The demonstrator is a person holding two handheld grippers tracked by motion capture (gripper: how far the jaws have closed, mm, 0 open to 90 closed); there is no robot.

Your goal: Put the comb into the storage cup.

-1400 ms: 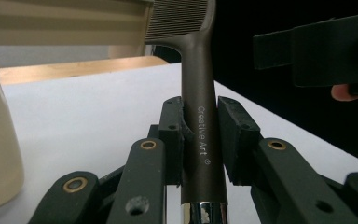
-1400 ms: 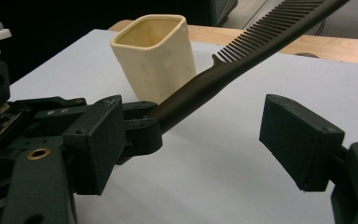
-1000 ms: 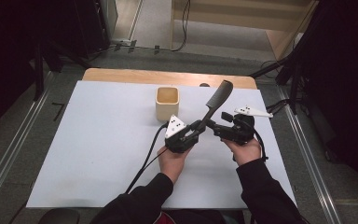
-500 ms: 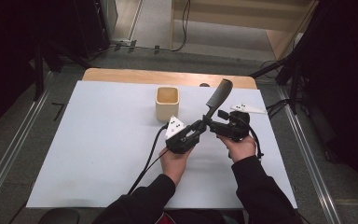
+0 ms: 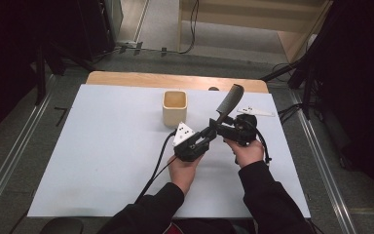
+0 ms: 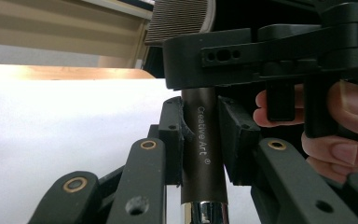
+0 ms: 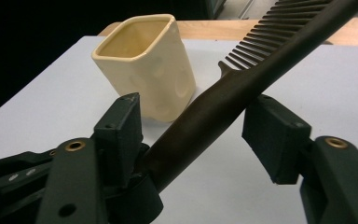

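Observation:
A dark comb (image 5: pixel 229 100) slants up and away over the table, its teeth end highest. My left gripper (image 5: pixel 208 135) is shut on the comb's handle (image 6: pixel 203 140), a pad pressing on each side. My right gripper (image 5: pixel 222 126) comes in from the right, just above the left one. Its jaws have just been closing, and the comb handle (image 7: pixel 223 98) runs between them. Its pads (image 7: pixel 279 135) stand beside the handle without pressing on it. In the left gripper view, the right gripper's body (image 6: pixel 261 51) sits close in front, with fingers on its trigger.
A cream square cup (image 5: pixel 175 107) stands upright on the white table cover (image 5: pixel 102 146), just behind and left of the grippers. A wooden strip (image 5: pixel 175 80) runs along the far edge. The left gripper's cable (image 5: pixel 158 163) trails back toward the person.
The right gripper has shifted left onto the comb handle and its jaws have narrowed around it. The left gripper and the comb have stayed put.

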